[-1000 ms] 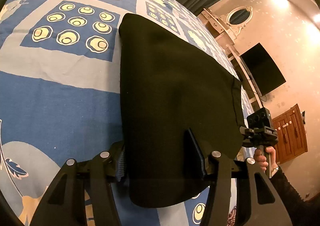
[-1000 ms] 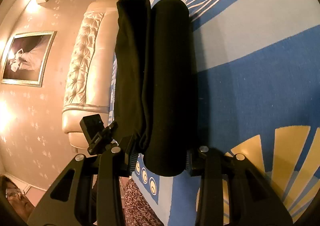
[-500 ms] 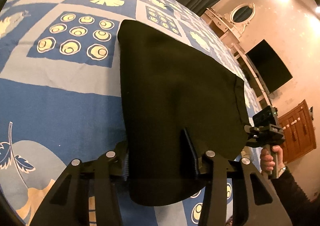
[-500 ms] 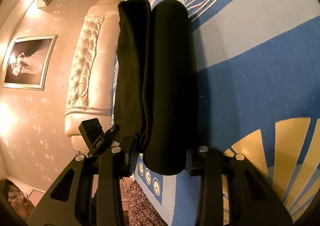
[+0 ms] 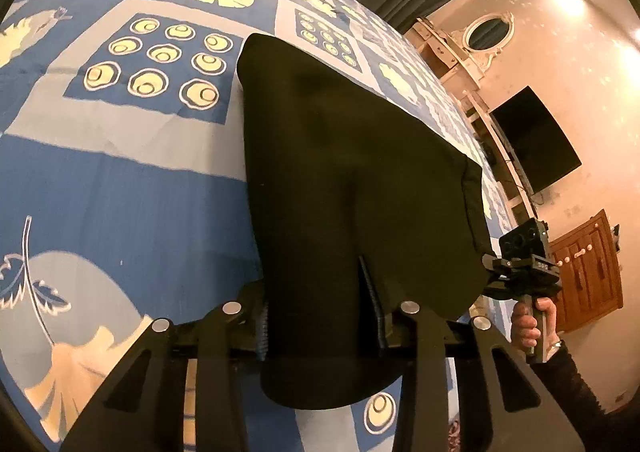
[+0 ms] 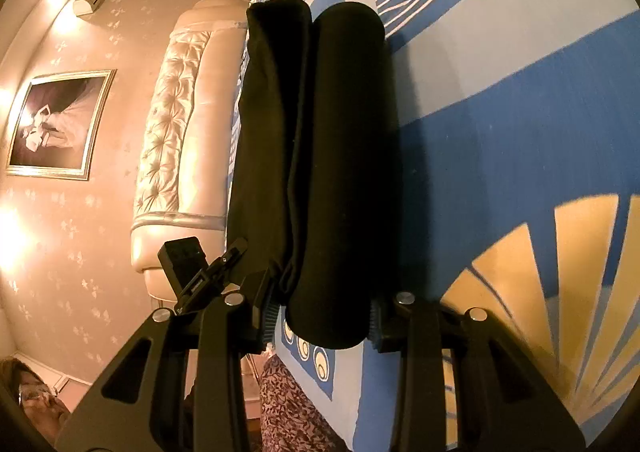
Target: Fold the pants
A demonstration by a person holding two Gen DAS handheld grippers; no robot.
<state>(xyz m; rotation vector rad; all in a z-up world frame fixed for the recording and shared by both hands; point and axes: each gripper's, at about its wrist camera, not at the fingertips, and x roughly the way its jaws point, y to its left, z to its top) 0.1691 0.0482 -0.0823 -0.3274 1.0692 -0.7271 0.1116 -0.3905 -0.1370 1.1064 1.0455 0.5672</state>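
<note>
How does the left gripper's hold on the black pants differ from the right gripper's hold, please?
The left gripper clamps a broad, flat face of the black pants, while the right gripper clamps the bundle edge-on, with two rounded folds stacked. The bedspread lies beneath the left, but beside the right. Both are shut on the same garment.

So the right claw (image 6: 322, 322) is clamped on the near end of the black pants (image 6: 316, 156), which are doubled over into two fat rolls side by side, running away from the claw over the blue patterned bedspread (image 6: 520, 132). Just left of the pants there's the other claw (image 6: 208, 276) poking in, tip touching the fabric edge. Further left of the pants: a tufted cream headboard (image 6: 176, 140), then a framed picture (image 6: 56, 124) on the wall.
</note>
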